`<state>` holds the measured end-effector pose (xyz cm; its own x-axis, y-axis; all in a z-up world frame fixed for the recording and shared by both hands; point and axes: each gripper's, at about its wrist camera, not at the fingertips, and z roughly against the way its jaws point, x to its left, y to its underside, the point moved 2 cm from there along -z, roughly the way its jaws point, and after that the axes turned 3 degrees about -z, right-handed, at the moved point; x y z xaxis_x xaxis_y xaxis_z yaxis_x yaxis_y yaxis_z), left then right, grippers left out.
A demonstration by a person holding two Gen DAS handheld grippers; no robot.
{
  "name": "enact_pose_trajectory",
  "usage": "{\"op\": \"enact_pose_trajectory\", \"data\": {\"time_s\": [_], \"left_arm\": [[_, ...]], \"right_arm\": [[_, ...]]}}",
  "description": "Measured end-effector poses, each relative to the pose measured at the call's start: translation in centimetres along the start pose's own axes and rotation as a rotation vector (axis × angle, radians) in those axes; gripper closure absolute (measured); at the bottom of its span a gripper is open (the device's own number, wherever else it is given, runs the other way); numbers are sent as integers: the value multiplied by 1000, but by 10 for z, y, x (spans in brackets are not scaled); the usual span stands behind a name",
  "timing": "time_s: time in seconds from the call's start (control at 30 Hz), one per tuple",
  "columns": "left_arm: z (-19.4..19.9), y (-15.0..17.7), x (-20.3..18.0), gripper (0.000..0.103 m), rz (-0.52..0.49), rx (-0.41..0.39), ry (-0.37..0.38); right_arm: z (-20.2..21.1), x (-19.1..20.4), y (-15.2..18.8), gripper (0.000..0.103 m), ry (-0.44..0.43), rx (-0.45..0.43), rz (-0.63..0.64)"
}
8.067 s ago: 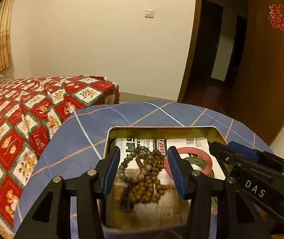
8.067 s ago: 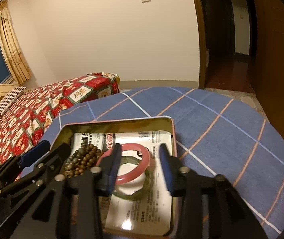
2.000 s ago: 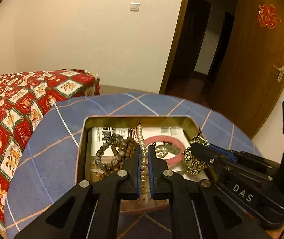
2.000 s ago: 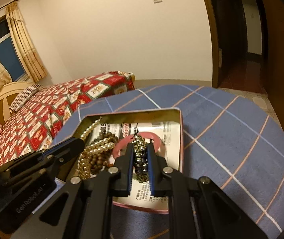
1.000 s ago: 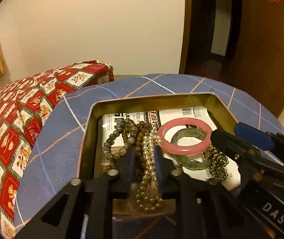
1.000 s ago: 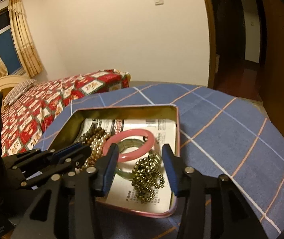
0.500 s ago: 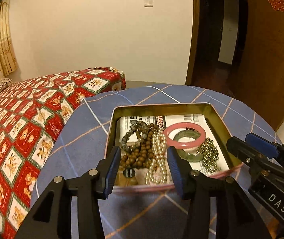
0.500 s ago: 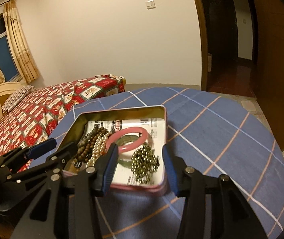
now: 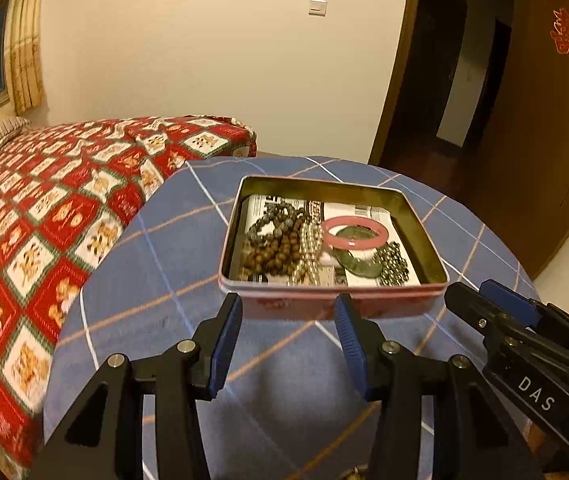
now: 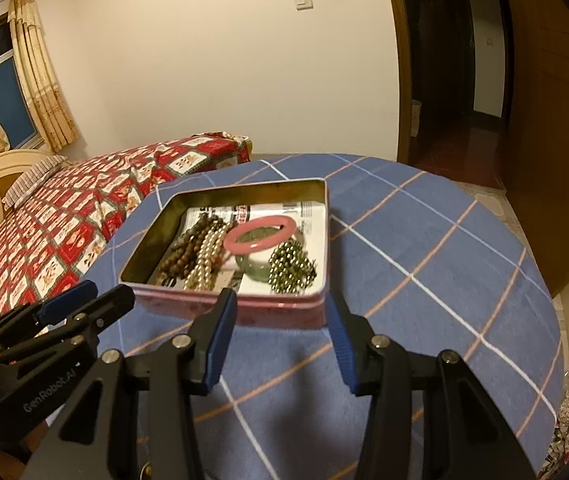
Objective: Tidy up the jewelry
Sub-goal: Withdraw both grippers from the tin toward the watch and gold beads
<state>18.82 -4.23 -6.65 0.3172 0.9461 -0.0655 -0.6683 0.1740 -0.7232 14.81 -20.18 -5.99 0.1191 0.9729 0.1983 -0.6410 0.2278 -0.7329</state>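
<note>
Both tongs — left point(image 9: 287, 308), right point(image 10: 282, 304) — gape empty before the tin point(image 9: 324, 304).

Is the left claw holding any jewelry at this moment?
No. The left claw stands open and empty short of the tin, with the pearls lying inside it.

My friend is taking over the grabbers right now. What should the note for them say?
Left gripper: open, holding nothing; its fingers have just been opening. Right gripper: open, holding nothing. Both hang short of the tin, on its near side.
In the tin, on the blue checked table: brown beads, pearl necklace, pink bangle over a green bangle, and dark bead bracelet.
Done: five pieces are in the tin.
Left: no loose jewelry shows on the table; no lid in view.
</note>
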Motion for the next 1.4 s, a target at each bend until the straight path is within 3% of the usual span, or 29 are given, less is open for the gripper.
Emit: {"op": "enact_pose_trajectory", "data": {"time_s": [0.63, 1.03, 1.2, 1.4], "left_arm": [[56, 37, 10, 54, -4, -43, -36], [61, 73, 46, 54, 39, 8, -90], [65, 86, 42, 54, 17, 36, -35], [71, 111, 19, 54, -23, 92, 95]], "right_arm": [[42, 18, 33, 54, -13, -18, 58], [50, 7, 63, 54, -20, 36, 57], [51, 6, 73, 54, -30, 59, 64], [54, 0, 76, 54, -33, 66, 42]]}}
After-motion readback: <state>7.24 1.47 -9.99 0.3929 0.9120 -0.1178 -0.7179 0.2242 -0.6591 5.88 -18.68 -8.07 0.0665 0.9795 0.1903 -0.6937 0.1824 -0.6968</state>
